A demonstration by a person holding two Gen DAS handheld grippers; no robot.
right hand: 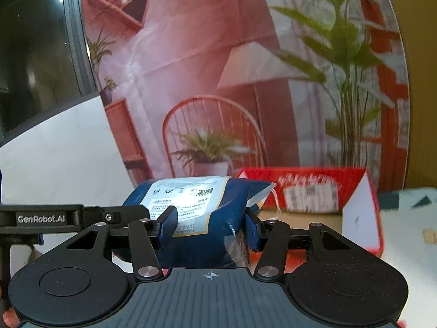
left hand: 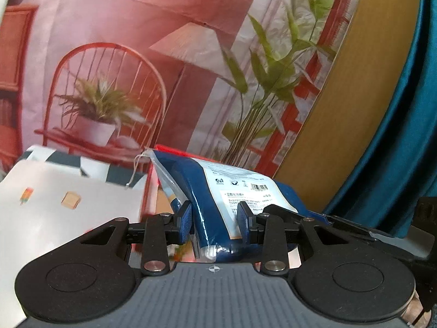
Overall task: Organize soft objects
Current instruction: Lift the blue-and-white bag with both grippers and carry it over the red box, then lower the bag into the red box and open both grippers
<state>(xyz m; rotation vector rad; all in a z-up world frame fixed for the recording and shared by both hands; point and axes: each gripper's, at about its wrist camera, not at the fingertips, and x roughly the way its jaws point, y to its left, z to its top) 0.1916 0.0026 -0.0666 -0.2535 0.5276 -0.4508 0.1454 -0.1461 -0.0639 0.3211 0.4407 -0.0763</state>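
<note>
Behind everything you have the big printed backdrop (left hand: 169, 63), a pink room scene with a red chair, a lamp and green plants. In the left wrist view a yellow panel and a teal curtain (left hand: 396, 125) stand to its right; in the right wrist view a dark window (right hand: 38, 54) lies to its left.

Below that sits the red cardboard box (right hand: 308, 188), its top open, on the pale surface (right hand: 409, 246). A white board with small printed pictures (left hand: 62, 205) leans near it in the left view.

Your task thing, the soft blue packet (left hand: 215, 205) with a white label and barcode, is up off the surface and carried between both tools, in front of the box. The left hand-held gripper (left hand: 214, 222) is clamped on one end of it, pads pressing into the blue plastic. The right hand-held gripper (right hand: 210, 228) is clamped on the other end, and the packet bulges between its pads.

As I judge it, you are midway: the packet is picked up but not yet put away. The box looks the likely place for it, though that is my guess. Whether other soft things already lie inside it, I cannot tell.
</note>
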